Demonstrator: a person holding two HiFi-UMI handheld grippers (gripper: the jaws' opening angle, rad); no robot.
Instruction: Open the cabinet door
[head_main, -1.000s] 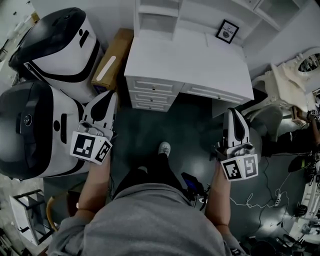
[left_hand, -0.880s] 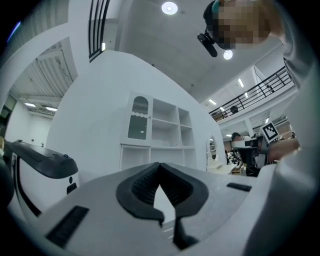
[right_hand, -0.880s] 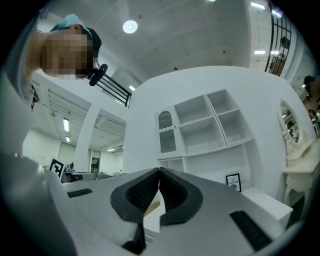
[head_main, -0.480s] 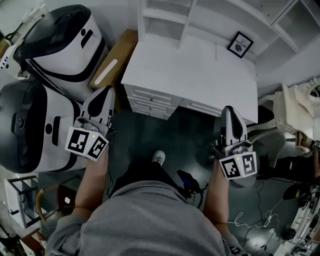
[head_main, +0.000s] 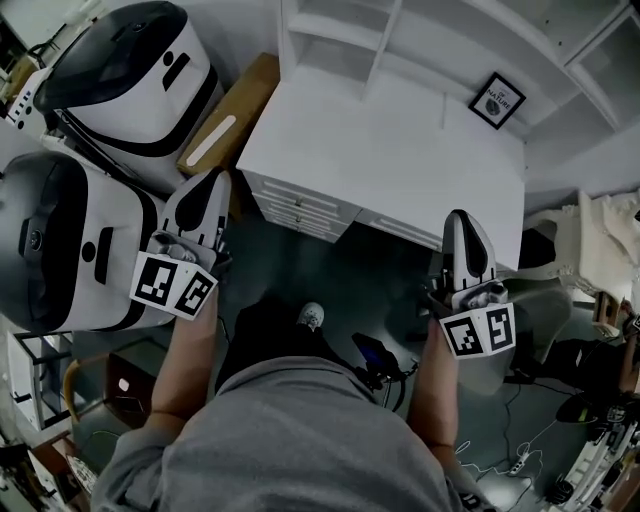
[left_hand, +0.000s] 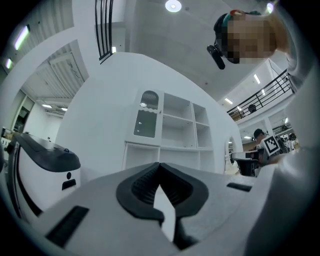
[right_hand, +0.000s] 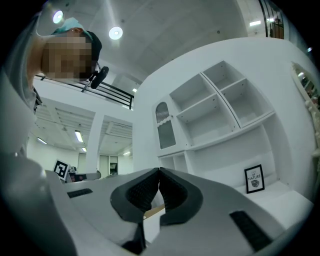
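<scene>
Left claw (left_hand: 159, 170) and right claw (right_hand: 159, 176) were clenched empty, held short of the table (head_main: 400, 150), probably because the cabinet door (left_hand: 146, 116), seemingly the arched panel above its left end, wasn't yet within reach.

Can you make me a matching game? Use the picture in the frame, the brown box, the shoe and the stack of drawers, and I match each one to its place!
Things:
1. framed picture
2. brown box
3. shoe
4. stack of drawers

Places:
A. on the dark floor, in front of the desk
B. at the back right of the desk top
C. in the desk's front, left part
D. between the desk and a black-and-white machine

Pairs: 1-B, 2-D, 3-A, 4-C
</scene>
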